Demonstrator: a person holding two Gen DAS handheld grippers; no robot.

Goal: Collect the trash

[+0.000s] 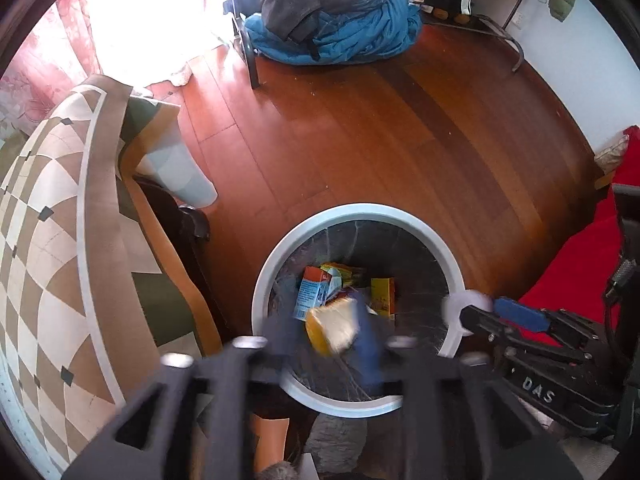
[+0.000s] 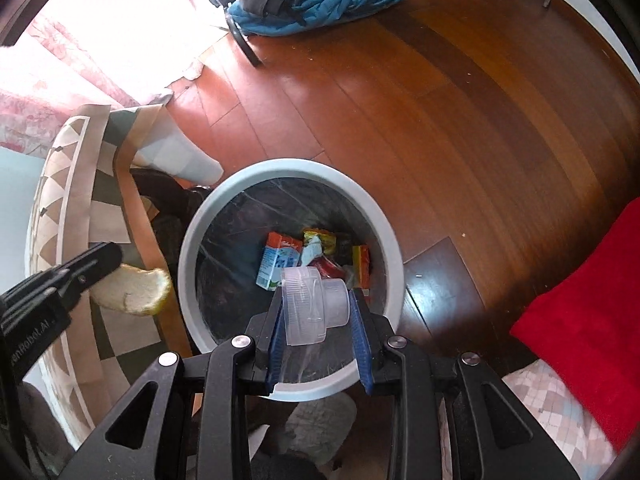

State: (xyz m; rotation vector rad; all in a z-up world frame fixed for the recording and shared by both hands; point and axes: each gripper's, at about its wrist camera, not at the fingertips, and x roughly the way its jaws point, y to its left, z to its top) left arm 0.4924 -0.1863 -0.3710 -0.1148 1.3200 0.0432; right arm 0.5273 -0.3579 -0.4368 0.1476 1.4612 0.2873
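A round grey trash bin [image 1: 276, 256] [image 2: 384, 216] with a dark liner stands on the wood floor and holds several cartons and wrappers [image 1: 312, 292] [image 2: 280, 264]. My left gripper [image 1: 326, 330] is shut on a piece of fruit peel [image 1: 332, 326], yellow outside and white inside; the view is blurred. The peel also shows in the right wrist view [image 2: 132, 290], left of the bin's rim. My right gripper [image 2: 316, 308] is shut on a clear plastic container [image 2: 312, 304] above the bin's near side. It also shows in the left wrist view [image 1: 468, 306].
A table with a patterned brown cloth [image 1: 60, 220] [image 2: 80, 184] is left of the bin. A pile of blue and grey clothes [image 1: 332, 20] lies at the back by a metal rack. A red cloth [image 1: 580, 272] [image 2: 588, 312] is on the right.
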